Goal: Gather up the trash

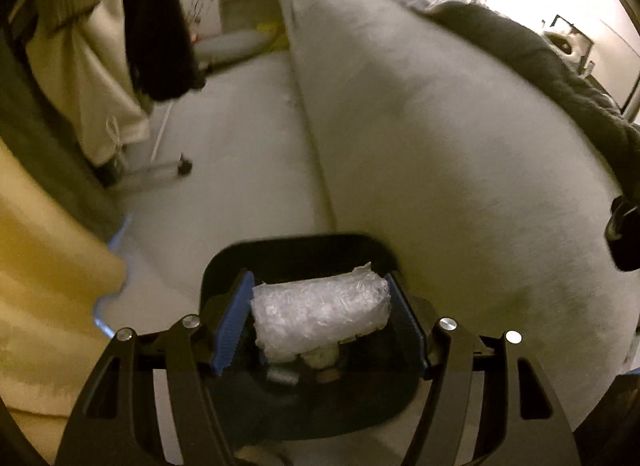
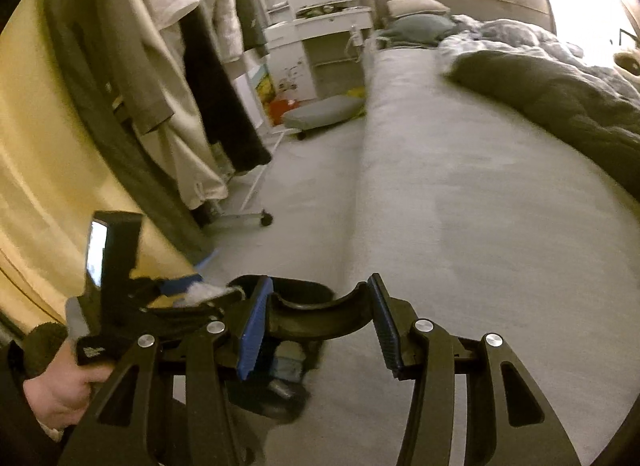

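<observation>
My left gripper (image 1: 320,322) is shut on a roll of clear bubble wrap (image 1: 320,312), held between its blue pads right above a black trash bin (image 1: 304,250) on the floor. Some trash lies inside the bin (image 1: 320,358). In the right wrist view my right gripper (image 2: 316,322) is open and empty, its jaws on either side of the bin's near rim (image 2: 316,308) without closing on it. The left gripper (image 2: 120,306) with the bubble wrap (image 2: 204,290) shows at the left of that view, held by a hand.
A bed with a grey mattress side (image 1: 440,165) and dark blanket (image 1: 560,77) fills the right. A wheeled clothes rack with hanging clothes (image 2: 192,85) stands at the left. Yellow curtain (image 1: 40,286) at near left. Pale carpet (image 1: 240,153) runs between. A white dresser (image 2: 320,37) stands far back.
</observation>
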Demonstrator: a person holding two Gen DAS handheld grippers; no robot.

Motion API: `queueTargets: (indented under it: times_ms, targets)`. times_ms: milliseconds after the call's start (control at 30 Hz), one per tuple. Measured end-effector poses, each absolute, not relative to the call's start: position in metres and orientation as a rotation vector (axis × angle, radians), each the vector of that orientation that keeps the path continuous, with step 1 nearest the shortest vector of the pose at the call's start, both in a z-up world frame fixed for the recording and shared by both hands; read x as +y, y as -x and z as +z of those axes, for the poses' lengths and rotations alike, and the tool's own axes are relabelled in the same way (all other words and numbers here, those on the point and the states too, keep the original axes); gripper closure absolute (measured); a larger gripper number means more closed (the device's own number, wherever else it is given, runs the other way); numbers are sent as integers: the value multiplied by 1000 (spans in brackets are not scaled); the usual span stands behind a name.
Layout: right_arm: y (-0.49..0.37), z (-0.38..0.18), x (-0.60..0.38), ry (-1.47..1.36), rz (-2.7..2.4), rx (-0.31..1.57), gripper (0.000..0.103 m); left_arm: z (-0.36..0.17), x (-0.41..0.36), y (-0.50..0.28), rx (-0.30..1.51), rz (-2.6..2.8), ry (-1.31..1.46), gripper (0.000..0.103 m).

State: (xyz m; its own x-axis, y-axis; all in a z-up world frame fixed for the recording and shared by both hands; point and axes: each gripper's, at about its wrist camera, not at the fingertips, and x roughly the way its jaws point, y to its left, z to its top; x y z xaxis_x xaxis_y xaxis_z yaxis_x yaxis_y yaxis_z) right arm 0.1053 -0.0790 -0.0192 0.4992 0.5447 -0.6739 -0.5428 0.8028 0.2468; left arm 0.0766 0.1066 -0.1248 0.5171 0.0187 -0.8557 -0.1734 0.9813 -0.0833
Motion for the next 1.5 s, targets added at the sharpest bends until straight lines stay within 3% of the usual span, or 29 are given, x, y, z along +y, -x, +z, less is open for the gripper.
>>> queueTargets:
  times_ms: [300,467,633,1367,1500]
  targets:
    - [-110,-30,-16,32,739,847,53,-171,139,-74,1203,139,204,31]
    - [-116,-38,-6,43,747,870,53,-179,152,-69,1237,124,242,10]
    - [-120,-49,9,59,747,902,53,-176,163,-59,1244,134,245,8]
    - [-132,-107,61,160,717,1056,53,-79,228,-15,865,257,277,4]
    - [-130,-109,68,204,709,1054,33,-58,229,-11,793,268,286,3]
